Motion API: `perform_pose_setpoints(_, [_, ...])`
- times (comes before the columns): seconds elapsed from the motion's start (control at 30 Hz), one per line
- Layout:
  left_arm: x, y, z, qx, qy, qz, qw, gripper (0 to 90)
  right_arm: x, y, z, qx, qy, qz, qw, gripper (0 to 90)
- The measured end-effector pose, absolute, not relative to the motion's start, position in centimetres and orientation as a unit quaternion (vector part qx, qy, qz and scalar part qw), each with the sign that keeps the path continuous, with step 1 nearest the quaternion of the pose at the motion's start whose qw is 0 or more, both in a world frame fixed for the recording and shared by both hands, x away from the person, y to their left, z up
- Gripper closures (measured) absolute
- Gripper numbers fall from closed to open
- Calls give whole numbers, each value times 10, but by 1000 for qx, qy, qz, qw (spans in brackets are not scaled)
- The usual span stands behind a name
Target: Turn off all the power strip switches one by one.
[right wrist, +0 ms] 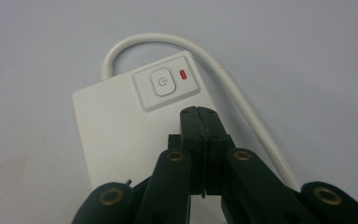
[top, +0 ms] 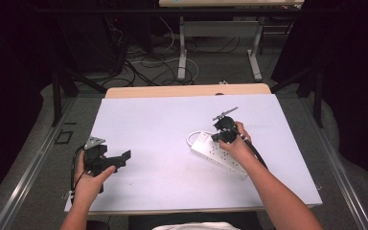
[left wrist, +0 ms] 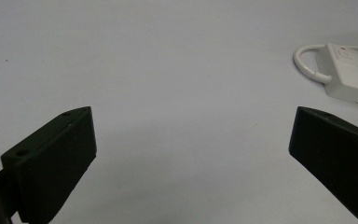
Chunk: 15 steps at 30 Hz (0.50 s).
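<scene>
A white power strip lies on the white table at the centre right, its cable looping out of the near end. In the right gripper view its power button and a small red light face up. My right gripper is shut with nothing between its jaws, its tips hovering over the strip just short of the button; in the high view the right gripper sits above the strip's end. My left gripper rests at the left, jaws wide open and empty, pointing toward the strip.
The white sheet covers a wooden table. Beyond the far edge are table legs and tangled cables on the floor. Metal rails run along both sides.
</scene>
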<state>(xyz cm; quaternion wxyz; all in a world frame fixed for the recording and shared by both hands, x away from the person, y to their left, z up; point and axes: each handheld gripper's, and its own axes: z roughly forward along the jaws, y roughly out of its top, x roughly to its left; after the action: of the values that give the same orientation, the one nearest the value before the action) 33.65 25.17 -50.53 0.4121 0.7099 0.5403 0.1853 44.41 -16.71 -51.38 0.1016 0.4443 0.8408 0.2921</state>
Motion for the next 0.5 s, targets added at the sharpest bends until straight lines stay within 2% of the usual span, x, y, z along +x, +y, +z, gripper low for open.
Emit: perform_pose_setpoints(0.5, [336, 252, -505, 712, 540, 184, 409, 7, 438, -183, -513, 458, 834, 289, 109, 900])
